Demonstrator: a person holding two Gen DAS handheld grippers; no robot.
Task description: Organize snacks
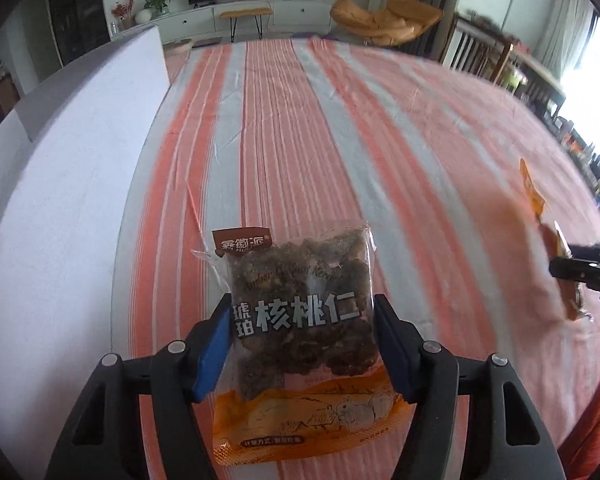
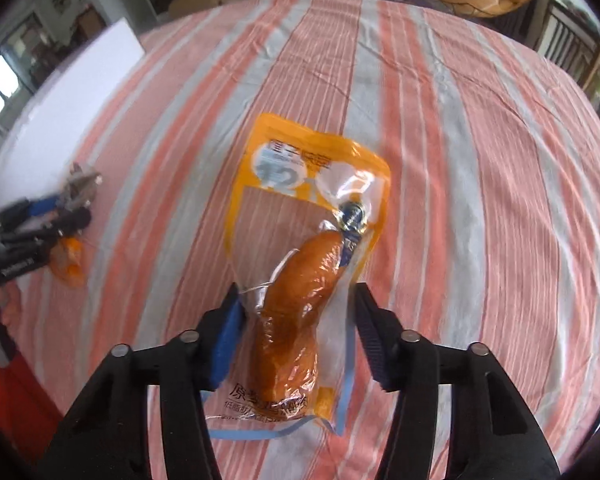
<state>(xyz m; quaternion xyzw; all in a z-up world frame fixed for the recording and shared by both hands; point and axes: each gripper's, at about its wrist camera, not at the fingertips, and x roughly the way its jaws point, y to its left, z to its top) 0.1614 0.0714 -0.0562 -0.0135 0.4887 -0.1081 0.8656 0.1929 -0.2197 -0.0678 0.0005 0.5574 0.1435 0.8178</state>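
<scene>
My left gripper (image 1: 302,308) is shut on a clear walnut-kernel snack bag (image 1: 300,316) with an orange bottom band, held above the striped cloth. My right gripper (image 2: 298,300) is shut on an orange vacuum pack with a chicken drumstick (image 2: 300,280) inside, its pads against the pack's sides. In the left wrist view the right gripper (image 1: 580,272) and its orange pack (image 1: 548,232) show blurred at the right edge. In the right wrist view the left gripper (image 2: 36,228) shows at the far left with its bag's orange end (image 2: 68,260).
An orange, white and grey striped cloth (image 1: 320,128) covers the table. A white box (image 1: 72,152) stands along the table's left side, also in the right wrist view (image 2: 72,92). Beyond the far edge are a TV cabinet (image 1: 240,12) and a tan chair (image 1: 384,20).
</scene>
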